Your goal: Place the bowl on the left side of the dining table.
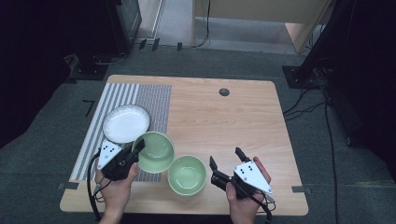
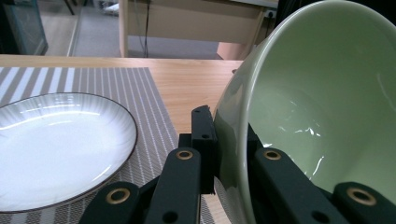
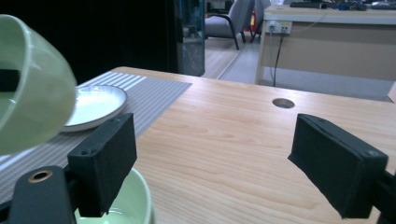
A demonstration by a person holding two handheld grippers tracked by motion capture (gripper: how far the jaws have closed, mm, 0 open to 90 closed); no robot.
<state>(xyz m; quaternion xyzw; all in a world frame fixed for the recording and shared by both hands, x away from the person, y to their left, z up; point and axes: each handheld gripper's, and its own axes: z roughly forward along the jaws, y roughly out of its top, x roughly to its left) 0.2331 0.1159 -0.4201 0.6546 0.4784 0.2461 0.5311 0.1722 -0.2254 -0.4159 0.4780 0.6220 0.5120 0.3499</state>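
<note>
L gripper (image 1: 138, 150), lower left of high view, jaws clamped on rim of tilted green bowl (image 1: 155, 151), lifted above striped placemat (image 1: 122, 100). White plate (image 1: 126, 123) just beyond, on mat. 2nd green bowl (image 1: 187, 175) sits on table (image 1: 233, 121), lower centre. R gripper (image 1: 227, 158) beside it, jaws wide, holding nothing.

Office or lab room.
Grey carpet (image 1: 42, 140), trailing cables (image 1: 306, 105), an office chair (image 3: 224, 23), a desk with sockets (image 3: 327, 32).
</note>
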